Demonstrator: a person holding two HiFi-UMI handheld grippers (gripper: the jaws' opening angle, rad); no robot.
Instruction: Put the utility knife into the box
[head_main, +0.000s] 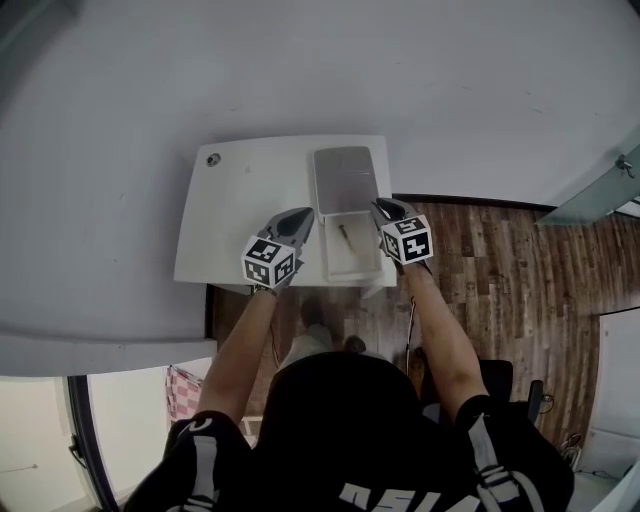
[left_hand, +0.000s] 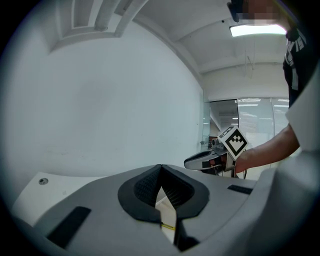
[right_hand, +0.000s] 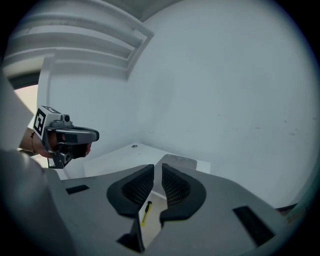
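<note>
A white box (head_main: 352, 264) lies open on the white table (head_main: 240, 220), its lid (head_main: 345, 180) folded back toward the wall. The utility knife (head_main: 343, 233), yellow and black, rests inside the box tray; it shows below the jaws in the right gripper view (right_hand: 146, 212). My left gripper (head_main: 305, 215) hovers at the tray's left edge, its jaws shut with the pads touching at the tips (left_hand: 160, 167) and nothing held. My right gripper (head_main: 380, 206) hovers at the tray's right edge; its pads stand a narrow gap apart (right_hand: 158, 167) with nothing between them.
A small round grommet (head_main: 212, 159) sits at the table's far left corner. A plain white wall (head_main: 400, 70) rises behind the table. Wood floor (head_main: 500, 270) lies to the right, beyond the table's edge. The near table edge runs just below both grippers.
</note>
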